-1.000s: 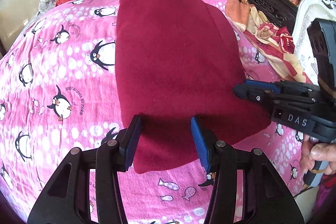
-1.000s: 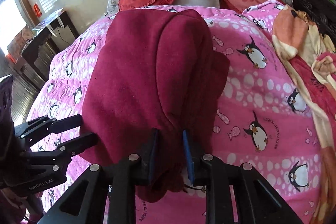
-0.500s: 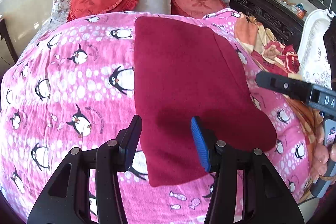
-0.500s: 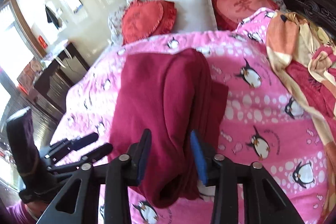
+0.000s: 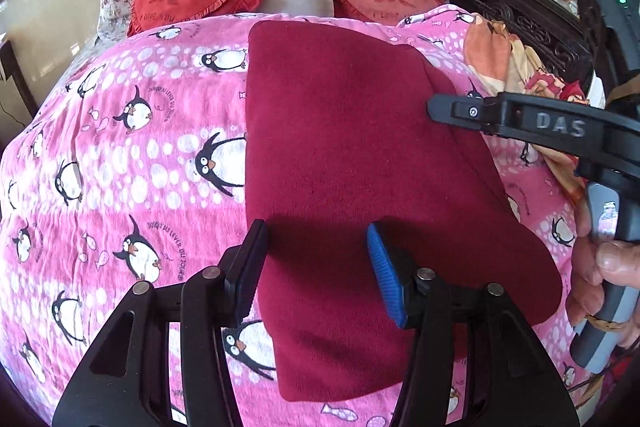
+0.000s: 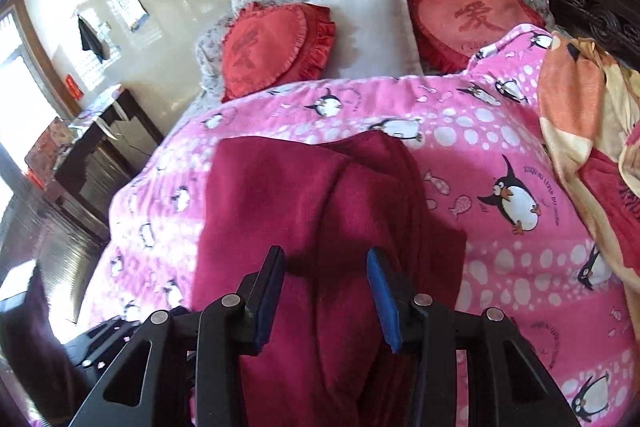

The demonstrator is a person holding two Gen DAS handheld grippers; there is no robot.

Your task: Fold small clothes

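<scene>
Now – left gripper (image 5: 316, 267) agape | right gripper (image 6: 326, 291) agape | maroon garment (image 5: 352, 163) folded – on blanket (image 5: 120, 163)

Left gripper (image 5: 316, 269): black plastic frame with triangular cut-outs, silver round rivets at the joints. One finger pad (image 5: 386, 275) is ribbed blue; the other is black. Right gripper (image 6: 326, 293): same black frame, silver rivets, blue ribbed pad on one finger, dark pad on the other. Its arm carries white lettering "DAS" and a small screw. Grey handle. Right hand (image 5: 600, 283): bare skin, no sleeve visible.
</scene>
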